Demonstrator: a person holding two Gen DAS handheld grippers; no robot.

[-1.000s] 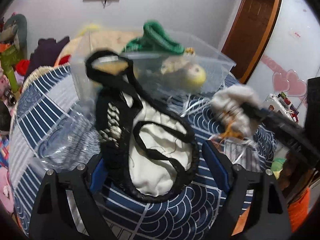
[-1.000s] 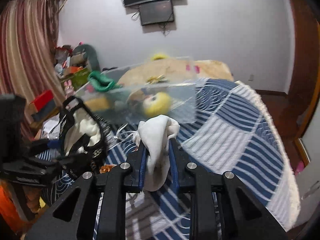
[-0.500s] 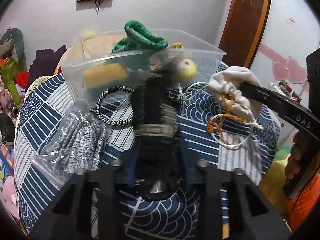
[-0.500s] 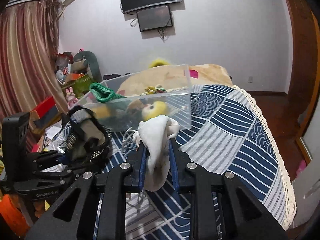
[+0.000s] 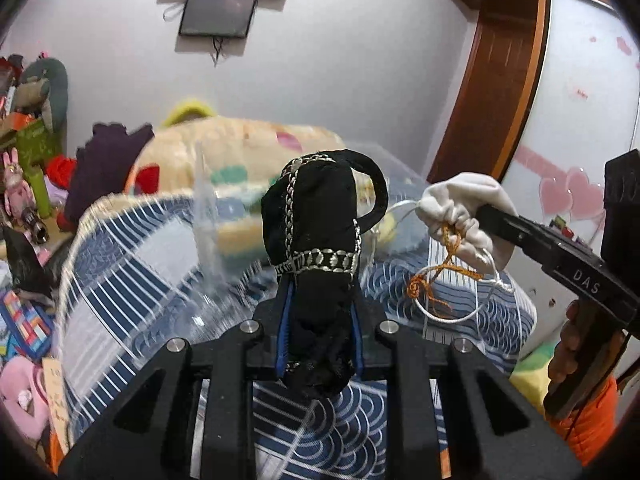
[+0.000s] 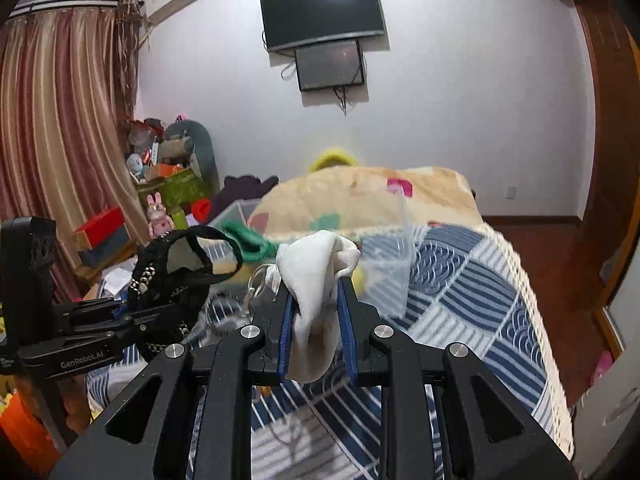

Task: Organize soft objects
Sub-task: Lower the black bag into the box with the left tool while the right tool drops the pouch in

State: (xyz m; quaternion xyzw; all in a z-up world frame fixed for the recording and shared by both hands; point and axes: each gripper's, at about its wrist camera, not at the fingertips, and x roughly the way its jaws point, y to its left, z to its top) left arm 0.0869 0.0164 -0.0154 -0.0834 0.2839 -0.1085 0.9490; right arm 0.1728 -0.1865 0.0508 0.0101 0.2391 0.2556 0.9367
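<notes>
- The bed [image 6: 500,300], with its blue patterned cover, lies under both my hands; nothing I hold touches it now.
- The clear plastic bin [image 6: 394,268] sits on the bed just ahead of me, blurred in both views, with a green rope [image 6: 248,240] and something yellow inside.
- My left gripper [image 5: 320,304] has just been closing, and its fingers now pinch the black trimmed pouch [image 5: 316,220], which stands up between them with its strap looping over the top.
- My right gripper [image 6: 316,312] has its fingers pressed tight on the white drawstring bag [image 6: 316,268]; in the left view its cord [image 5: 452,280] and an orange thread dangle below it, clear of the cover.
- I judge the step in hand to be the carry: both soft things are gripped and raised, neither yet in the bin.
- Next I need to bring each one over the bin's rim and spread the fingers only once it hangs inside, minding that the loose cord does not snag on the wall.
</notes>
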